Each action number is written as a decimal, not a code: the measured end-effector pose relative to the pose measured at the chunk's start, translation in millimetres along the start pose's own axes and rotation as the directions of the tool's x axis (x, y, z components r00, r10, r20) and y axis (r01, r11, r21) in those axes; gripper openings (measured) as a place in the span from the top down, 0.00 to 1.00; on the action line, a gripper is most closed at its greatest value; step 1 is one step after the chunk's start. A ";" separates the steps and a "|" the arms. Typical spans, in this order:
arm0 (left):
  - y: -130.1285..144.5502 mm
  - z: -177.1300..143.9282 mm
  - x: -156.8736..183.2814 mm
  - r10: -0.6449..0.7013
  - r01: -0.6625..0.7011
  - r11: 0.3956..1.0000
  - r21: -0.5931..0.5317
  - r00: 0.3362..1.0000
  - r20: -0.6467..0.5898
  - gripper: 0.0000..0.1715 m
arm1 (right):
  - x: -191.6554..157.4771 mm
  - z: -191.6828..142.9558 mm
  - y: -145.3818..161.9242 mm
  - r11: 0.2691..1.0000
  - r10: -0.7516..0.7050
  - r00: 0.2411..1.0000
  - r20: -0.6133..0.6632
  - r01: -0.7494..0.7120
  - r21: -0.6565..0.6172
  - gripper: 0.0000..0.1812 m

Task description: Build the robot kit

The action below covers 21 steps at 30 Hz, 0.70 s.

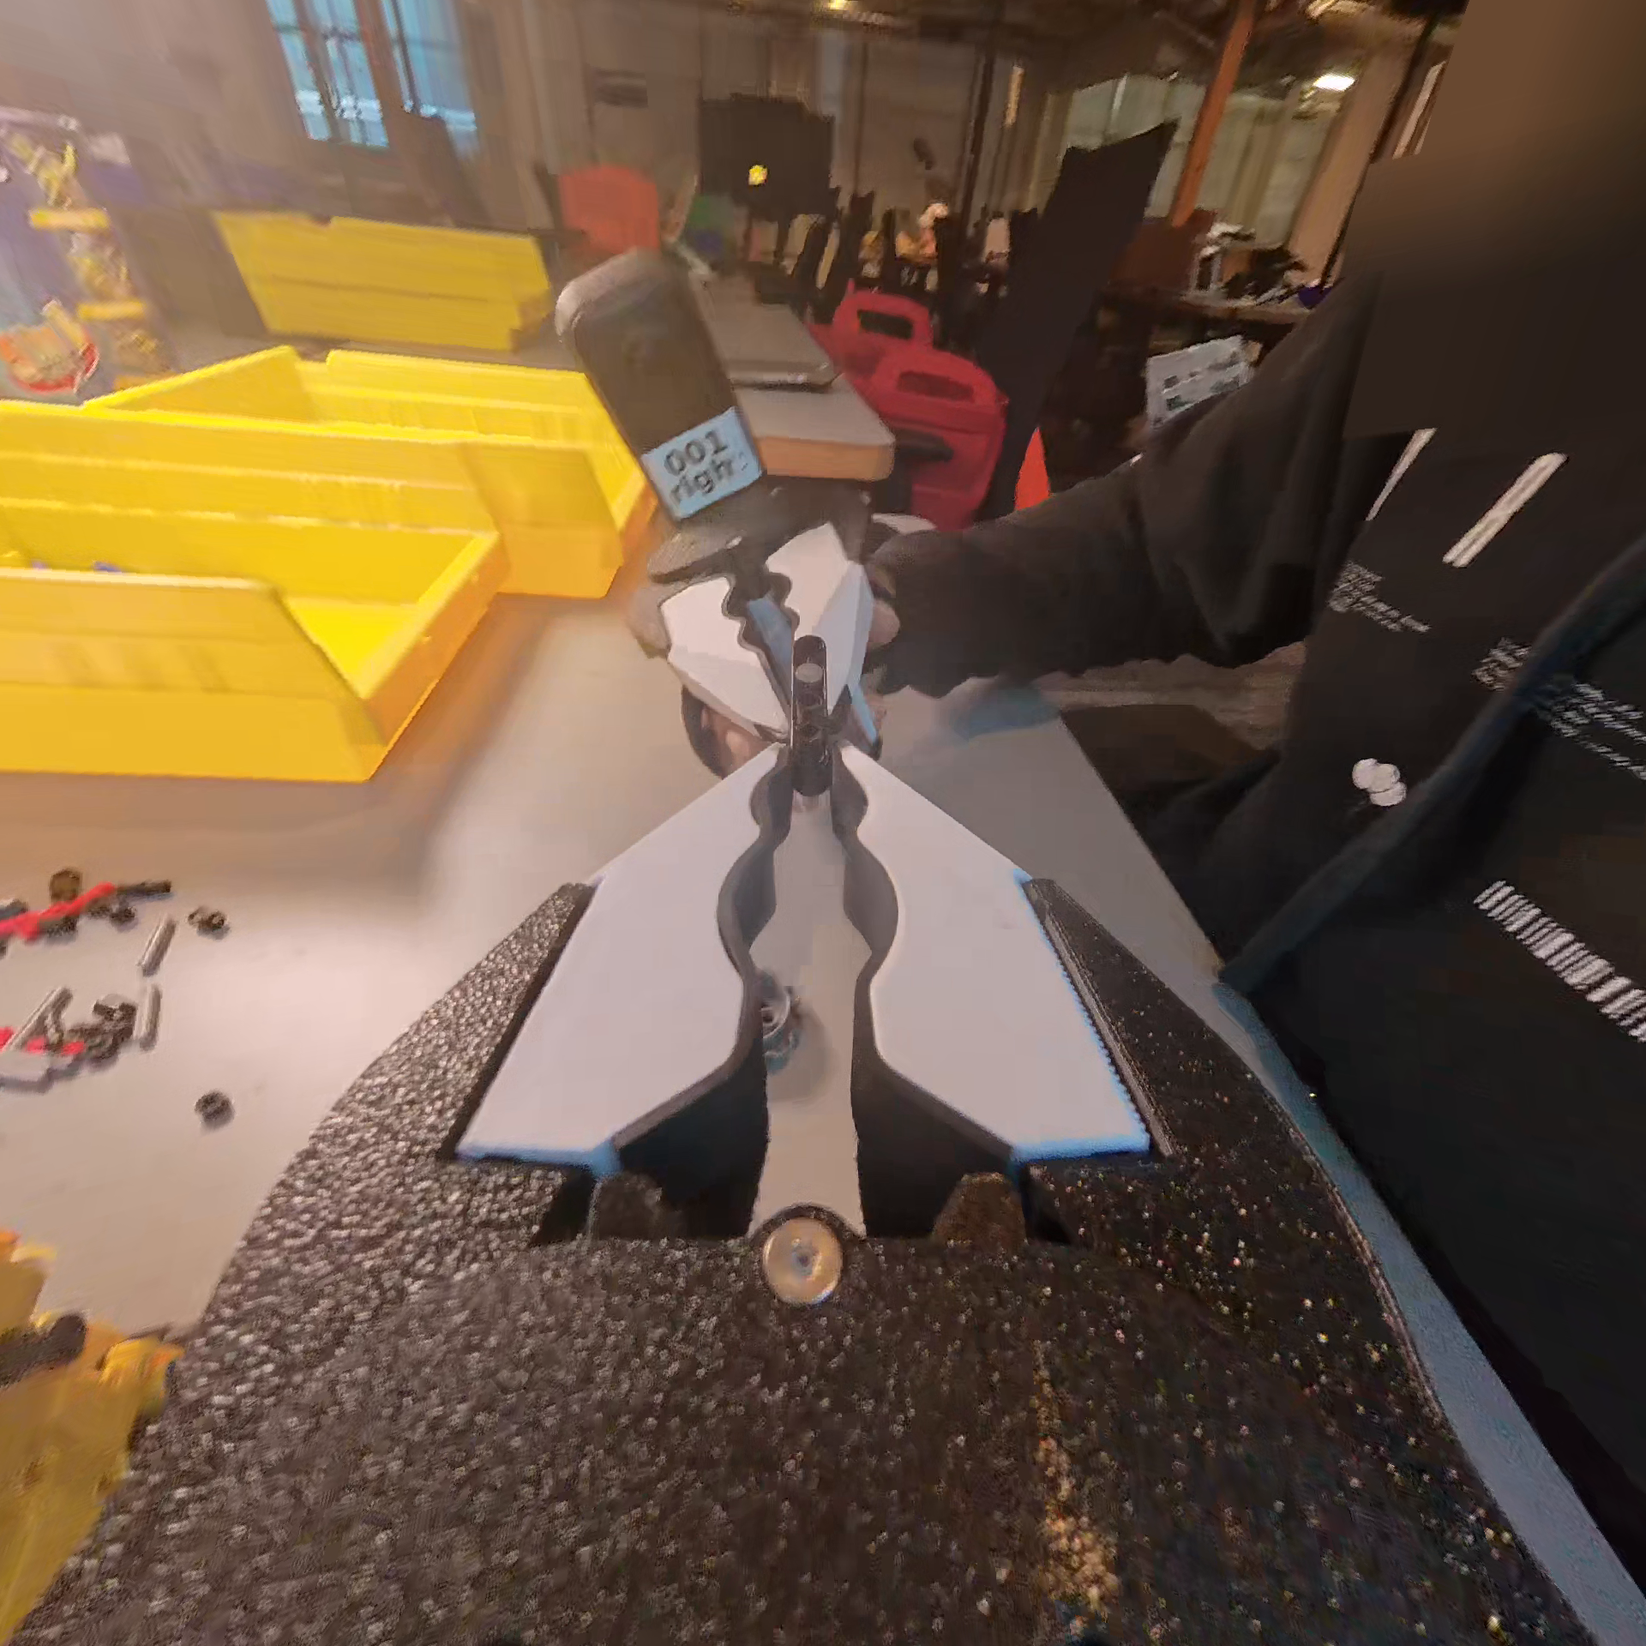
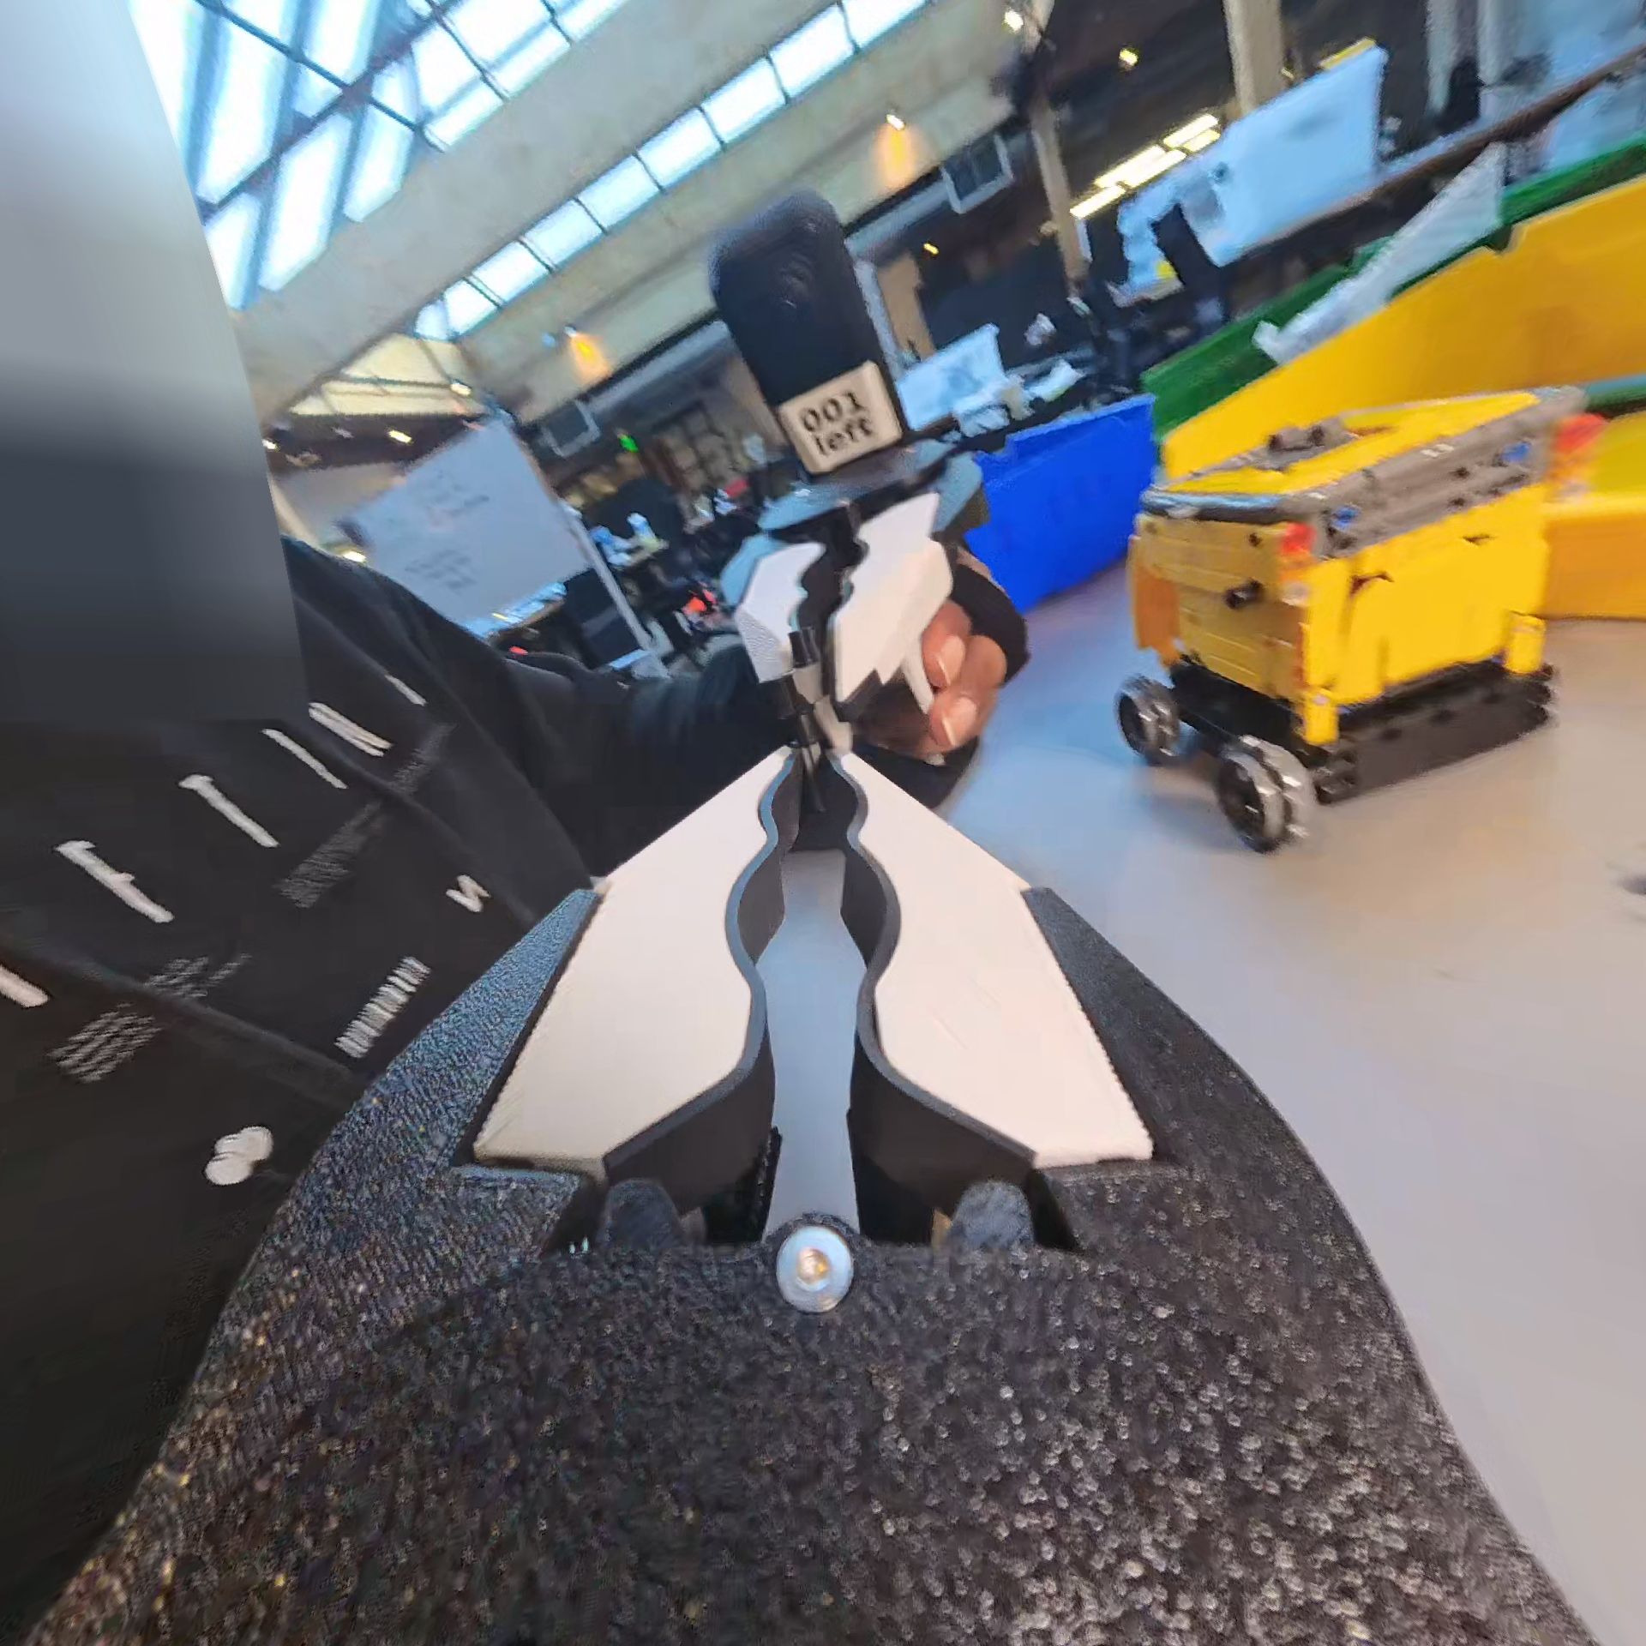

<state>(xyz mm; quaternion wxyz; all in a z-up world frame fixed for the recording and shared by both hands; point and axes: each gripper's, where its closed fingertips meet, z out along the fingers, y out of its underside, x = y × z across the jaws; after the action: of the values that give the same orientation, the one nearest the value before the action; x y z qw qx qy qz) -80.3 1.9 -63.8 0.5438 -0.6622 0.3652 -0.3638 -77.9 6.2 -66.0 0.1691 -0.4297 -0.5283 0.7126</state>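
Small black perforated bar (image 1: 810,704), up in the air over the grey table (image 1: 445,846), pinched at both ends. Left gripper (image 1: 809,768) clamped on the near end, right gripper (image 2: 815,773) clamped on the other. Blue printed label (image 1: 704,468) under one camera, white one (image 2: 837,427) under the other. Beyond: loose small parts (image 1: 80,980), yellow bins (image 1: 267,579), a yellow-and-black wheeled model (image 2: 1336,641).

Daylit from skylights (image 2: 294,116) at 11 o'clock; bins (image 1: 267,552) glare yellow; edges warped, backgrounds motion-blurred.
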 end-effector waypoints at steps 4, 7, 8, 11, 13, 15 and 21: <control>23.5 2.0 -18.6 -0.036 0.044 0.994 -0.105 0.996 0.081 0.97 | 25.6 -7.9 13.8 0.979 -0.162 0.973 -0.167 0.138 -0.149 0.91; 40.6 4.3 -29.7 -0.042 0.065 0.983 -0.171 0.990 0.136 0.97 | 35.9 -18.5 8.9 0.879 -0.442 0.861 -0.252 0.359 -0.314 0.88; 44.5 5.6 -31.8 -0.055 0.080 0.980 -0.180 0.988 0.145 0.97 | 36.7 -20.4 5.3 0.814 -0.552 0.793 -0.258 0.443 -0.376 0.88; 53.0 8.8 -34.6 -0.080 0.110 0.972 -0.207 0.985 0.152 0.97 | 39.2 -19.1 13.3 0.557 -0.791 0.590 -0.158 0.590 -0.585 0.88; 53.9 10.3 -31.4 -0.098 0.123 0.971 -0.206 0.987 0.128 0.97 | 41.8 -14.6 19.8 0.443 -0.855 0.509 -0.097 0.621 -0.647 0.88; 53.8 10.1 -29.1 -0.107 0.129 0.971 -0.201 0.987 0.117 0.97 | 40.5 -9.8 27.4 0.375 -0.880 0.473 -0.039 0.645 -0.666 0.92; 57.5 8.0 -24.1 -0.125 0.142 0.969 -0.201 0.987 0.097 0.97 | 40.4 -6.0 32.2 0.325 -0.897 0.443 -0.006 0.649 -0.688 0.96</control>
<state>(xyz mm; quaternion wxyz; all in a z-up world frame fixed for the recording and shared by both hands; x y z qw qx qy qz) -89.6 18.6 -123.7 0.4608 -0.7530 0.3328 -0.3316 -89.5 25.6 -112.8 0.4523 -0.2747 -0.8168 0.2295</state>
